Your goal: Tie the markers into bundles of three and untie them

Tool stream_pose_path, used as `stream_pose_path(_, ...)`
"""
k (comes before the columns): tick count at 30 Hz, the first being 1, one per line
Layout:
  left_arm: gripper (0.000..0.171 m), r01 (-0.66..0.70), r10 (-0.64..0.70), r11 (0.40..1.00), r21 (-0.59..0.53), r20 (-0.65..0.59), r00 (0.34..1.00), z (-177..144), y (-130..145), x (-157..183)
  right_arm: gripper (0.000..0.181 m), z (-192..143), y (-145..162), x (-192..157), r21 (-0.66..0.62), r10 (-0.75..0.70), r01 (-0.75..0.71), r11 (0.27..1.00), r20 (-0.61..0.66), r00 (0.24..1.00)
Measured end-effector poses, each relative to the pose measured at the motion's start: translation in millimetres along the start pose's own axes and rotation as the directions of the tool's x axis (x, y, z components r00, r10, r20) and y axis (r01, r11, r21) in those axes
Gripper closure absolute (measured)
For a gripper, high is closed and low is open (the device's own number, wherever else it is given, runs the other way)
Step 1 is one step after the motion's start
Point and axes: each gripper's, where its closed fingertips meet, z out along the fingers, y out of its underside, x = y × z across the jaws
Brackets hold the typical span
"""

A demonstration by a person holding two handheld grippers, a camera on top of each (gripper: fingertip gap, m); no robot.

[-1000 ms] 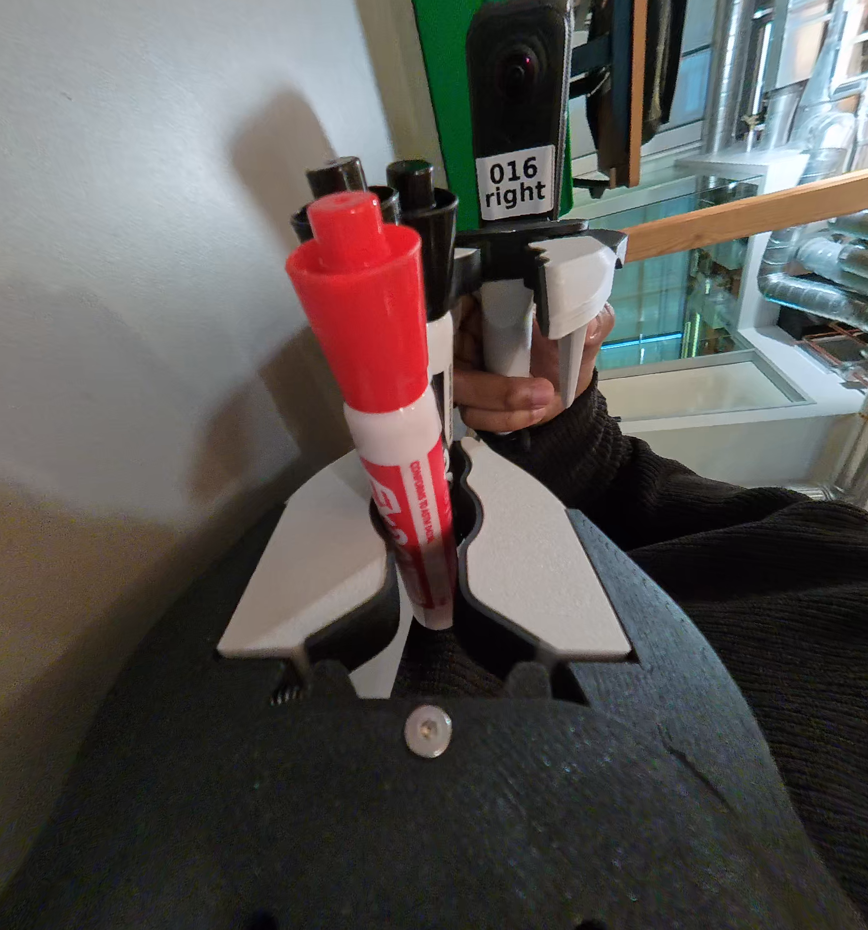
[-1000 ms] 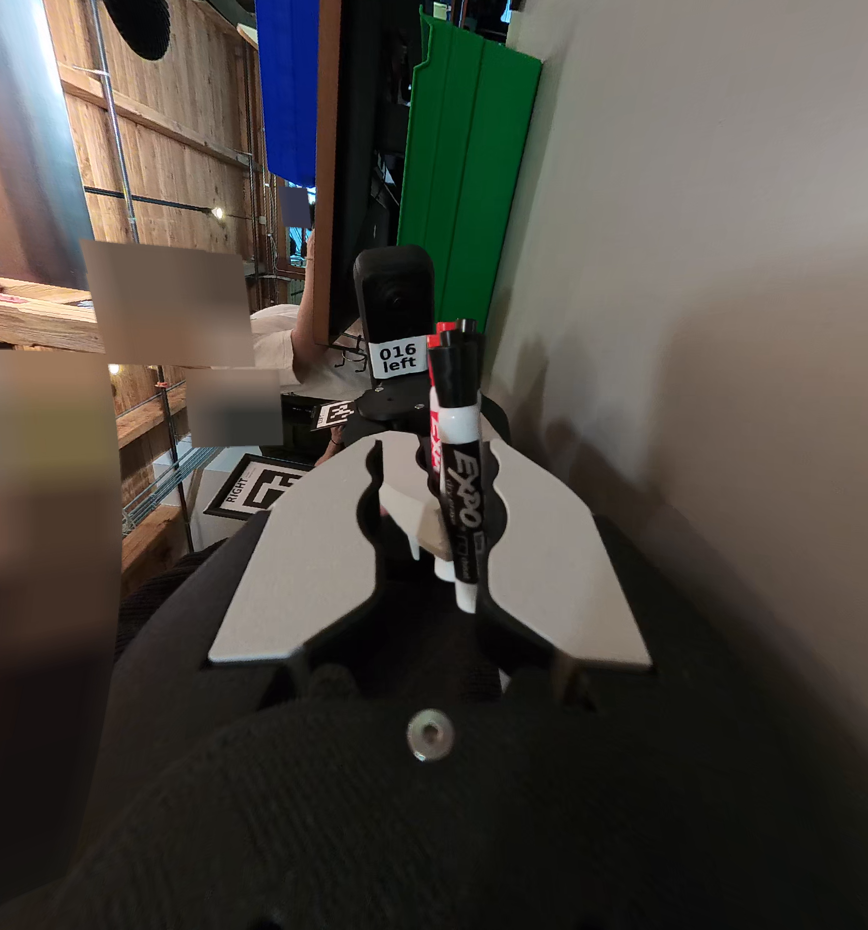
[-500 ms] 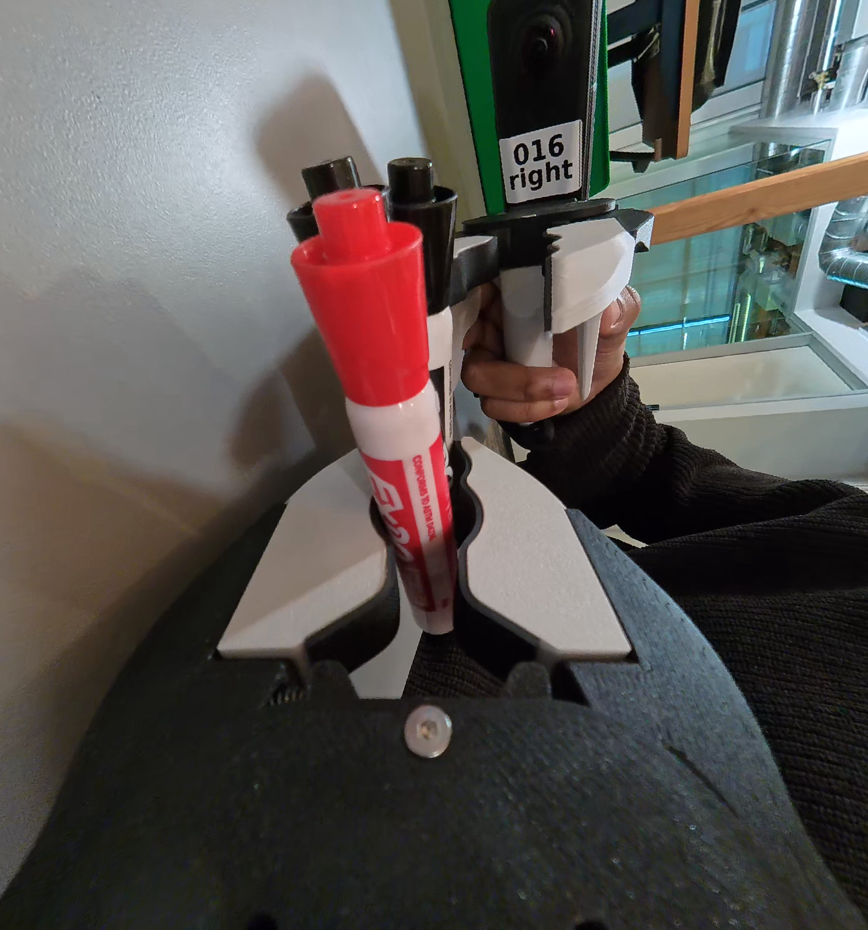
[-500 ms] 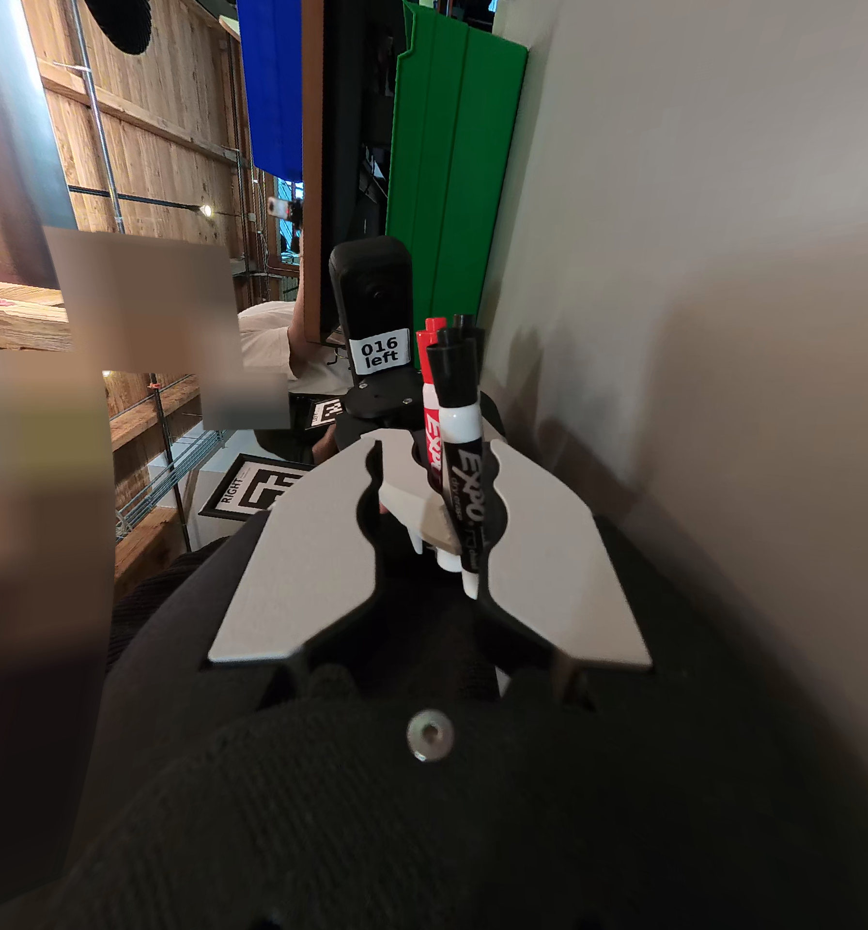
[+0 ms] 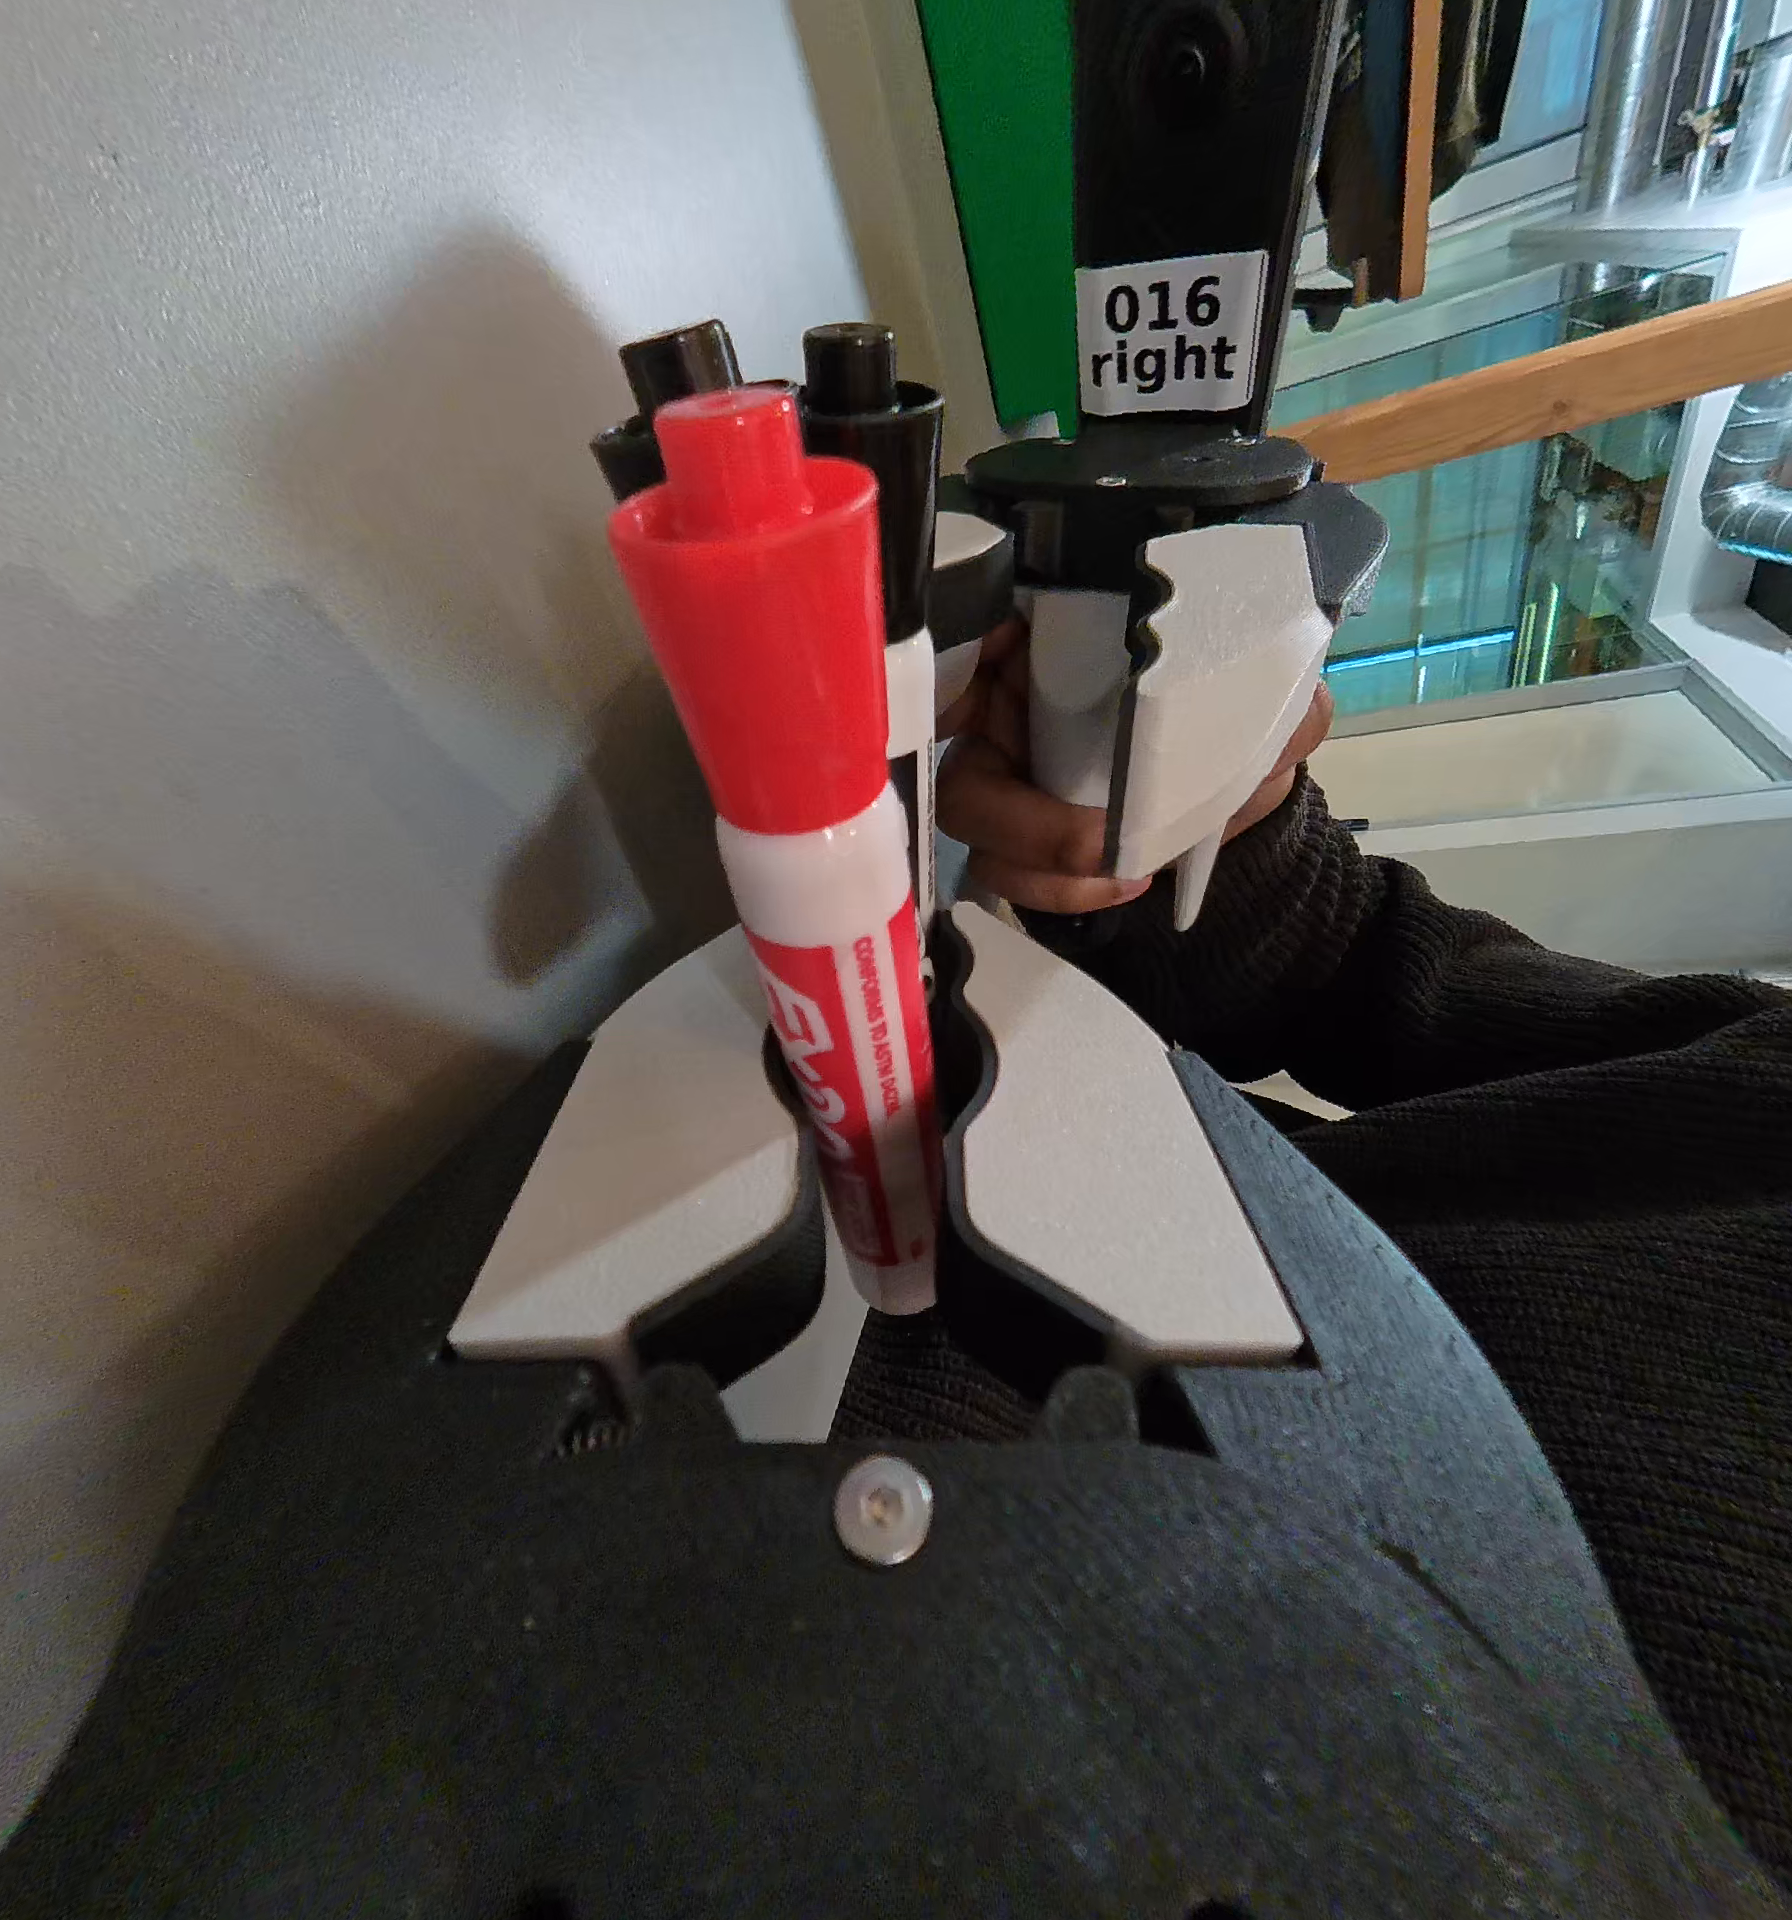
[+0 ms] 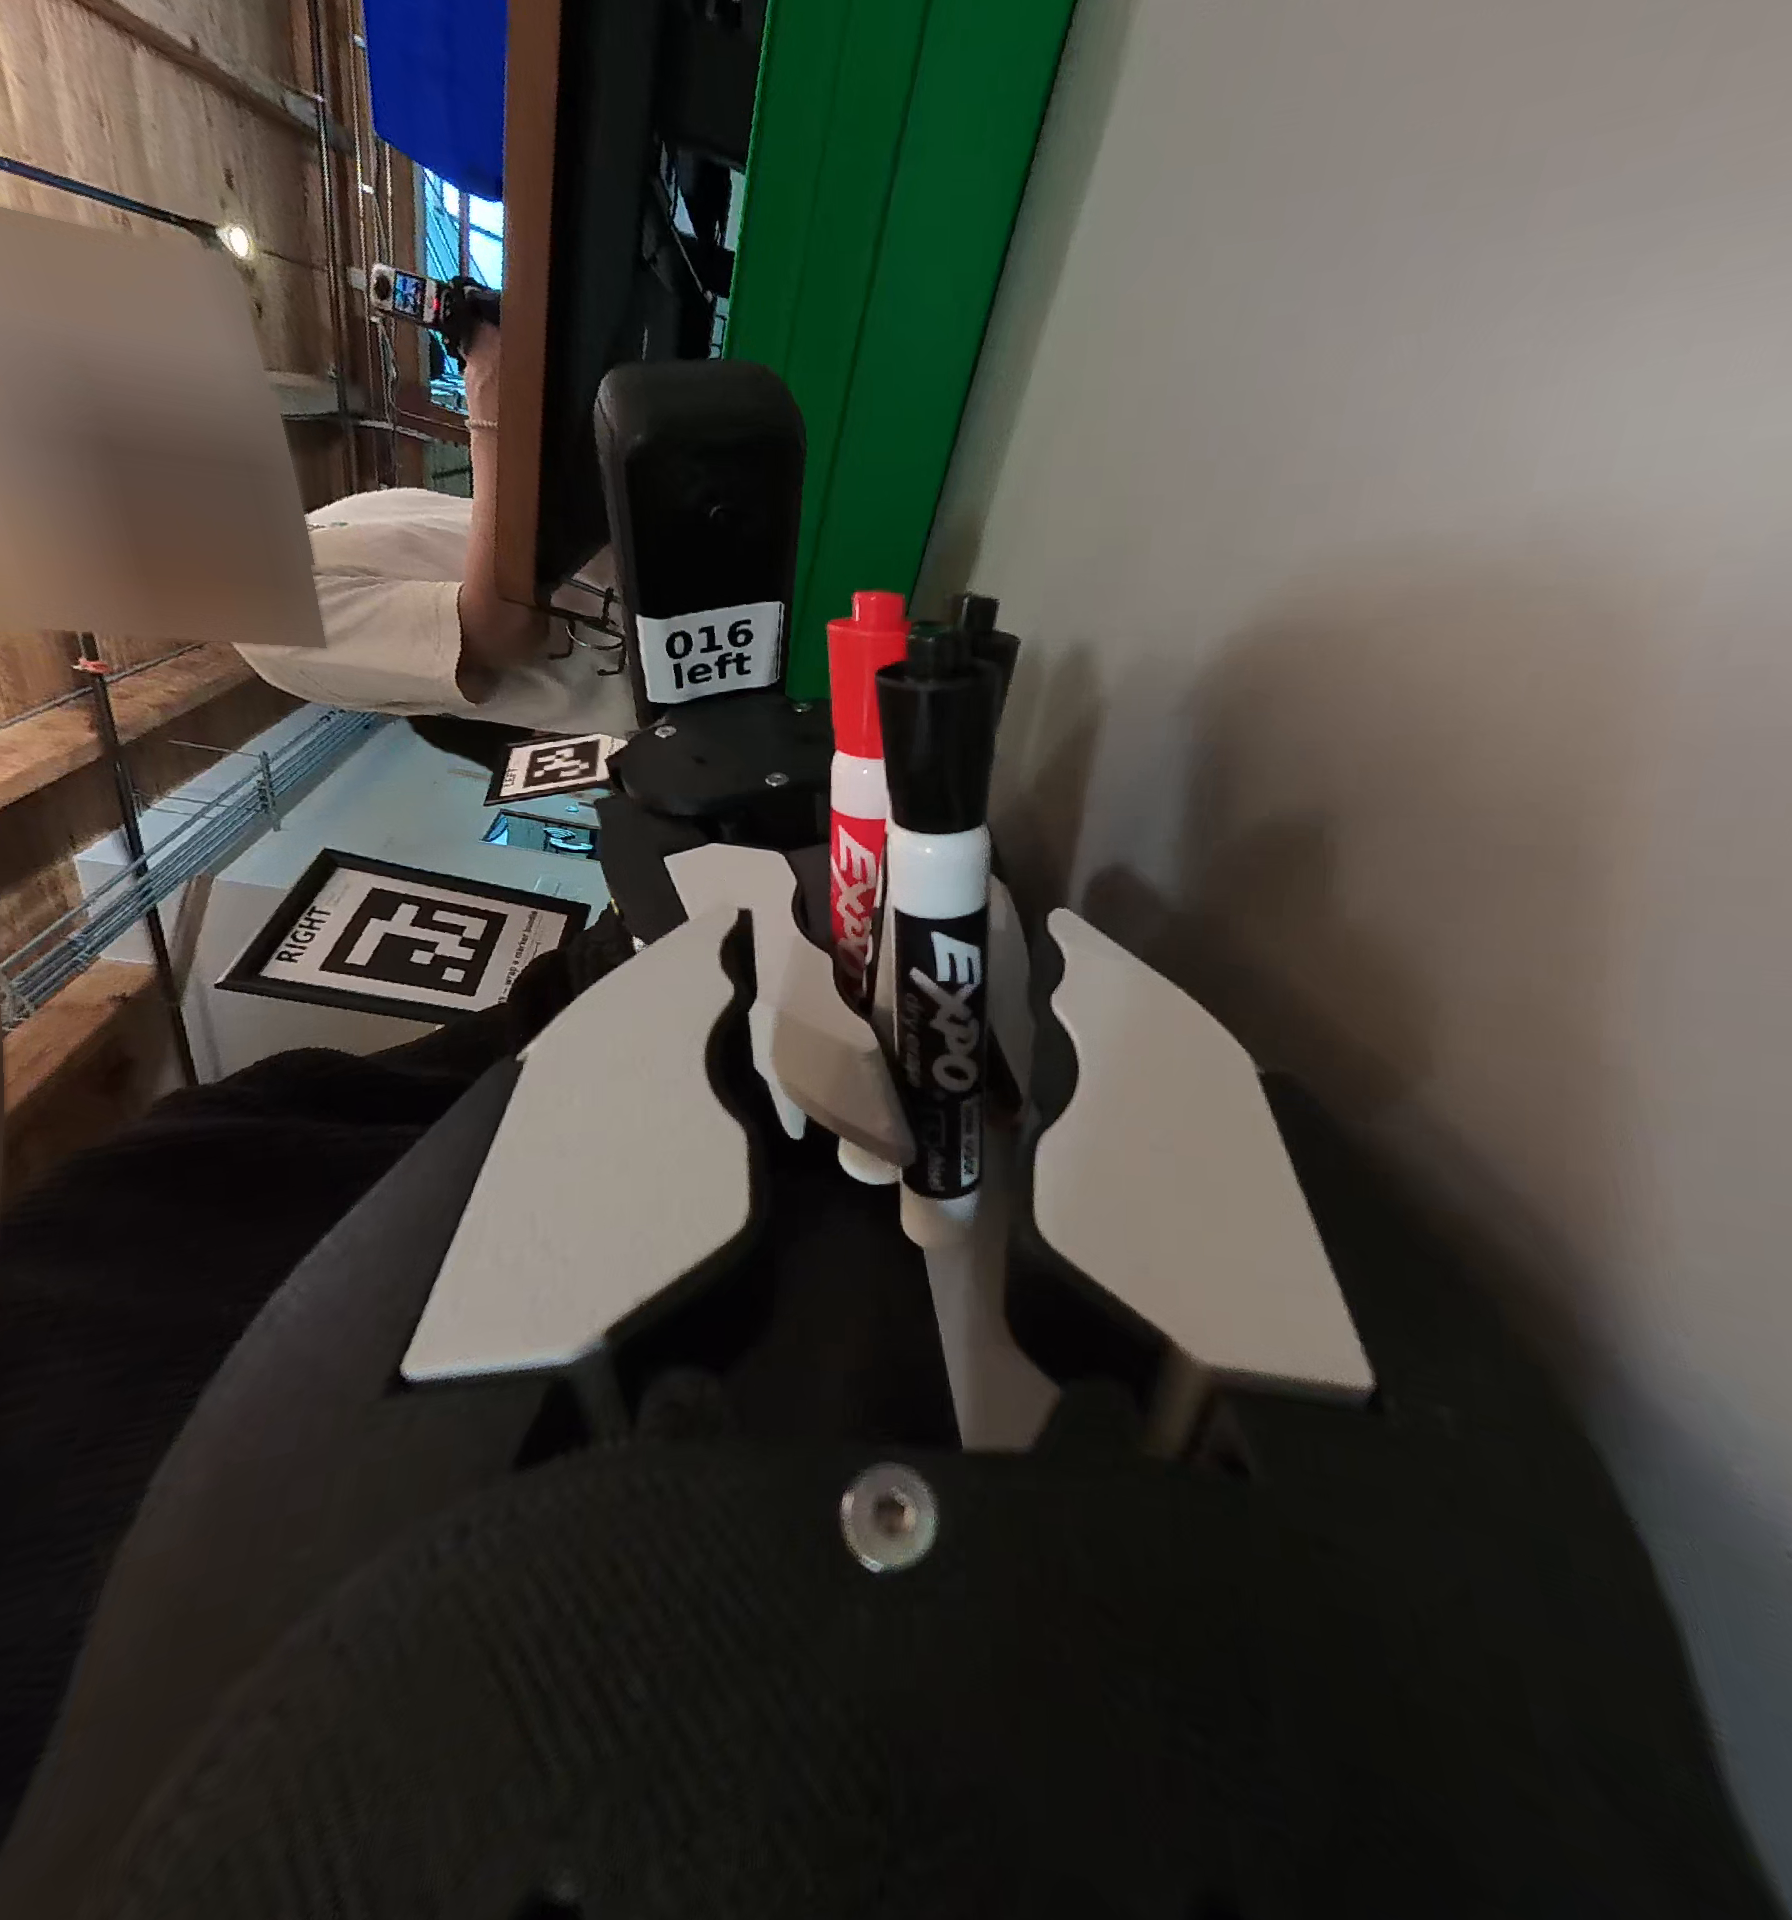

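Beside the pale wall, the left gripper has its fingers clamped on the red marker, two black markers pressed behind it, likely gathered for tying. The right gripper stands with fingers apart around them.

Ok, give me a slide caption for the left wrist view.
Left gripper shut on marker bundle: red marker in front, two black markers behind, right gripper open beyond.

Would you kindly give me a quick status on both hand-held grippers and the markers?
Left hand-held gripper shut on marker bundle. Right hand-held gripper open around same bundle. No tie visible. Wall close alongside.
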Motion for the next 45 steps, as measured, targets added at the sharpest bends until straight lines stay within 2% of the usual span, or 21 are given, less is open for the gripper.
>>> stream_pose_path(11, 0.153, -0.003, 0.003, 1.0, 0.003, -0.013, 1.0, 0, 0, 1, 0.131, -1, 0, -1, 0.005, 0.01, -0.01, 1.0, 0.01, 1.0)
stream_pose_path(26, 0.152, 0.003, 0.0, 1.0, 0.018, -0.132, 0.991, 0, -2, 20, 0.133, -4, -4, -4, 0.019, 0.049, -0.05, 0.999, 0.052, 0.997)
stream_pose_path(45, 0.152, 0.038, -0.053, 0.997, -0.064, -0.249, 0.967, 7, 13, 40, 0.123, 0, 0, -21, -0.007, 0.124, -0.125, 0.992, 0.217, 0.968)
